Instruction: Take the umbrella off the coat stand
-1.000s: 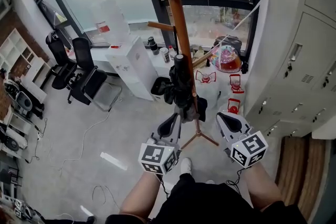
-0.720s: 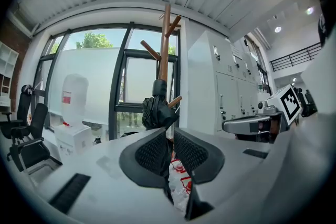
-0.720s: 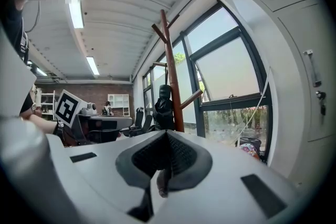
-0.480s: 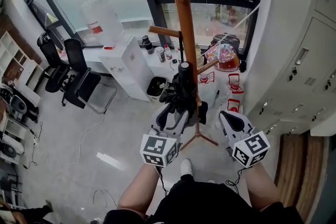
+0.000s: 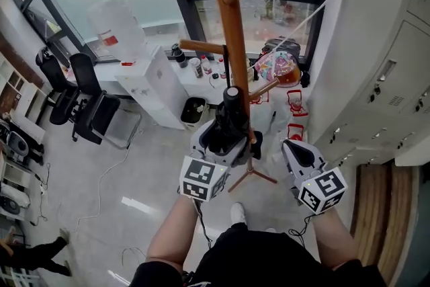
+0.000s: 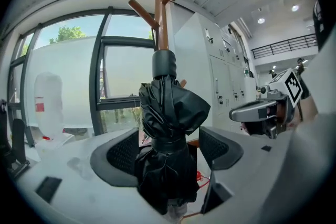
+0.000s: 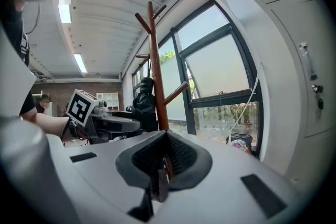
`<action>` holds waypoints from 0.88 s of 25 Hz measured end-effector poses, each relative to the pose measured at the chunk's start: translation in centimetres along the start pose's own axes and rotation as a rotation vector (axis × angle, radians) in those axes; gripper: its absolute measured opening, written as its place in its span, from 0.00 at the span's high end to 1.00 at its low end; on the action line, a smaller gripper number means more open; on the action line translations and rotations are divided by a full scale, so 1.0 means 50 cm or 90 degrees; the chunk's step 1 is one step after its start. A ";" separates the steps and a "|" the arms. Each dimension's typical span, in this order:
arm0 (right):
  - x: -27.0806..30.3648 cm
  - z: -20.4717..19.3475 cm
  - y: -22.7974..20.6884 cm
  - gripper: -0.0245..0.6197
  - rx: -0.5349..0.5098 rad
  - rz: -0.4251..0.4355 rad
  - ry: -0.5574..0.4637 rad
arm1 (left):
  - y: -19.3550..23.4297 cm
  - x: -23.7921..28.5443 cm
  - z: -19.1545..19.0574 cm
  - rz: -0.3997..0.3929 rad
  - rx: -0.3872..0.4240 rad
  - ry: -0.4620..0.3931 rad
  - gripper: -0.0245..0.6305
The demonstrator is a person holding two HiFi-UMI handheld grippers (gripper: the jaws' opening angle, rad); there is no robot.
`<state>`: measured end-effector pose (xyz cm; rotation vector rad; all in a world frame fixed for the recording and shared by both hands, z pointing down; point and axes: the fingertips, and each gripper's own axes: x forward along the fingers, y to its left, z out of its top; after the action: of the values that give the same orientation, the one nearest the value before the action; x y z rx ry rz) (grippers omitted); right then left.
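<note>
A folded black umbrella [image 5: 229, 116] hangs upright against the brown wooden coat stand [image 5: 230, 23], just below a peg. My left gripper [image 5: 224, 139] has its jaws opening, one on each side of the umbrella [image 6: 169, 128]; the pads [image 6: 124, 157] stand beside the fabric without pressing it. The stand's pole [image 6: 159, 18] rises behind the umbrella. My right gripper [image 5: 294, 148] is shut and empty, to the right of the stand and apart from it. In the right gripper view its jaws [image 7: 166, 150] meet, with the pole [image 7: 155, 71], umbrella [image 7: 144, 100] and left gripper [image 7: 112, 124] to the left.
Grey lockers [image 5: 376, 77] line the right side. A white water dispenser [image 5: 153, 80] with a bottle [image 5: 114, 20] stands left of the stand, black office chairs [image 5: 101, 111] beyond it. A colourful bag [image 5: 275, 67] and red items [image 5: 295, 103] lie by the window. The stand's legs [image 5: 254, 175] spread near my feet.
My left gripper has moved forward to the umbrella and its jaws have gone from shut to wide, now straddling the umbrella. The right gripper has shifted slightly and stays shut.
</note>
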<state>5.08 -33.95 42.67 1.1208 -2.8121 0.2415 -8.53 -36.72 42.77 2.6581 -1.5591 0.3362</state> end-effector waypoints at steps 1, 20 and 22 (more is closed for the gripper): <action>0.002 -0.001 -0.005 0.88 0.002 -0.003 0.000 | 0.000 0.009 -0.003 -0.011 0.012 0.010 0.46; 0.044 -0.004 -0.051 0.88 0.022 -0.022 -0.006 | -0.006 0.076 -0.034 -0.146 0.056 0.068 0.47; 0.042 -0.008 -0.054 0.88 0.025 -0.025 -0.004 | -0.009 0.074 -0.036 -0.150 0.052 0.067 0.54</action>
<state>5.45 -37.23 43.69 1.1854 -2.7990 0.2909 -6.68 -39.40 45.30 2.7935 -1.2131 0.5274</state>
